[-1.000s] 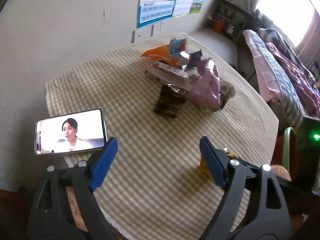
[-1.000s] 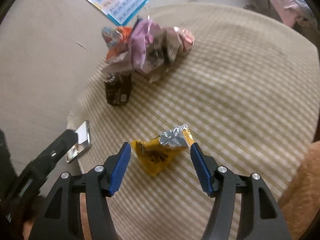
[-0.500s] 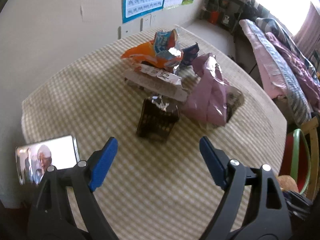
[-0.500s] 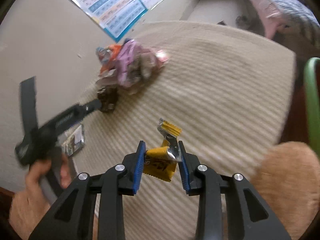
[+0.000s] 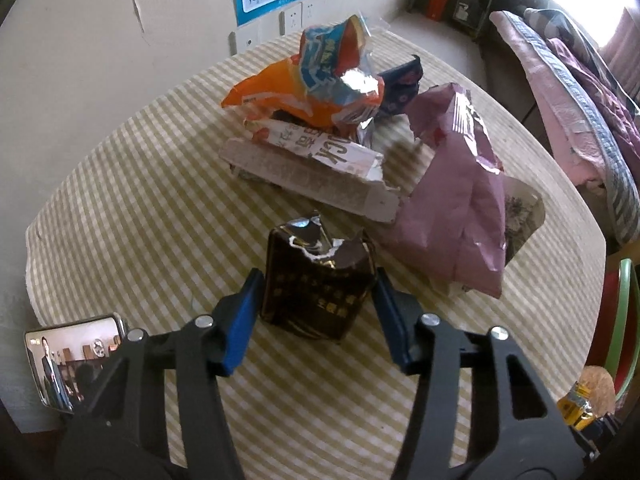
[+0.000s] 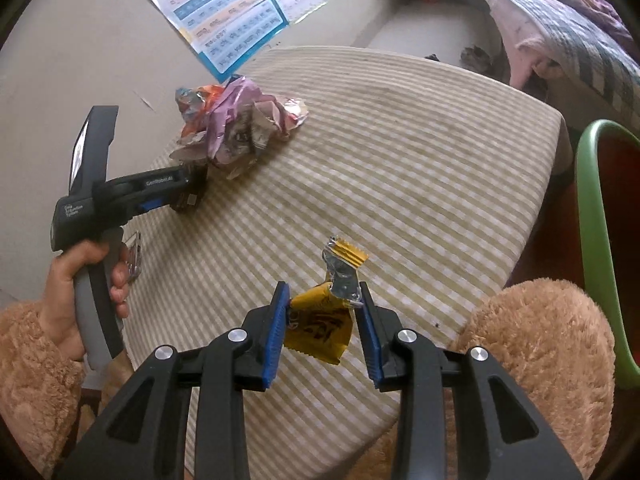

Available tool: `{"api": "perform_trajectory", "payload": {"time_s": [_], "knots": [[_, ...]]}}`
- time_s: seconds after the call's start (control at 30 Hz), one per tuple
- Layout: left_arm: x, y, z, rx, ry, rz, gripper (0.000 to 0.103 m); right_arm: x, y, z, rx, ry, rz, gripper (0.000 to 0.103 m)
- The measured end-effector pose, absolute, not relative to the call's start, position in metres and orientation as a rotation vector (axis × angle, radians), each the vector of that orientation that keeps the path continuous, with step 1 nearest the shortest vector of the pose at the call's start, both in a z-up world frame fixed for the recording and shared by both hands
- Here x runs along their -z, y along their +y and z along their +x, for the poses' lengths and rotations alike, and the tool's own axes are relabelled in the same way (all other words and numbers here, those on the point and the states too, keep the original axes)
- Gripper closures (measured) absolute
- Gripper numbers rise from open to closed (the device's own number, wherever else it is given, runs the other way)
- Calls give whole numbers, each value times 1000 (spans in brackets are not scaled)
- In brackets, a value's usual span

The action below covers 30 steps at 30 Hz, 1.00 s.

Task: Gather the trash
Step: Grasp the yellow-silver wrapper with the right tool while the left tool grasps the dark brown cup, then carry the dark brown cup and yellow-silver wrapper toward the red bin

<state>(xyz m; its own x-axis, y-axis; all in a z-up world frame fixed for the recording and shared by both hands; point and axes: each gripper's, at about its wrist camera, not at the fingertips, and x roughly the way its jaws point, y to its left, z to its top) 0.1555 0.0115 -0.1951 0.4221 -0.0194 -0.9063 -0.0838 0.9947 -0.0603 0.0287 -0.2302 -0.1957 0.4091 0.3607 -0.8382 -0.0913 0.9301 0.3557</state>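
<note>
Two grippers are at work over the checked tablecloth (image 6: 420, 152). In the right wrist view the right gripper (image 6: 322, 330) has its blue pads clamped narrow on a yellow wrapper (image 6: 318, 330), whose crumpled foil end sticks up above the fingers; the wrapper hangs clear of the cloth near the table's front edge. In the left wrist view the left gripper (image 5: 316, 316) has its pads set against both sides of a dark brown torn packet (image 5: 316, 284) that stands upright on the cloth. Just behind that packet lies the trash pile: a flattened cardboard box (image 5: 308, 172), an orange chip bag (image 5: 308, 84) on top of it, and a pink bag (image 5: 460, 200) to the right. A phone (image 5: 72, 360) with a lit screen leans at the table's near left edge.
</note>
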Motion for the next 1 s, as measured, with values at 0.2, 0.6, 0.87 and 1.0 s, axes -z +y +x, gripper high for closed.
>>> {"api": "perform_trajectory", "payload": {"time_s": [0.2,0.6,0.87,1.0], "knots": [[183,7,131,-12,1099,-116,51,197,-232,31,-280,1120,282,70],[156,-29,76,111,1073,-183,51,192,-227,27,-282,1099,249,70],[133,-52,63,181,1038,-193,51,183,-228,25,-271,1067,236,69],[118,-64,61,215,1002,-179,51,175,-235,25,-254,1040,250,69]]}}
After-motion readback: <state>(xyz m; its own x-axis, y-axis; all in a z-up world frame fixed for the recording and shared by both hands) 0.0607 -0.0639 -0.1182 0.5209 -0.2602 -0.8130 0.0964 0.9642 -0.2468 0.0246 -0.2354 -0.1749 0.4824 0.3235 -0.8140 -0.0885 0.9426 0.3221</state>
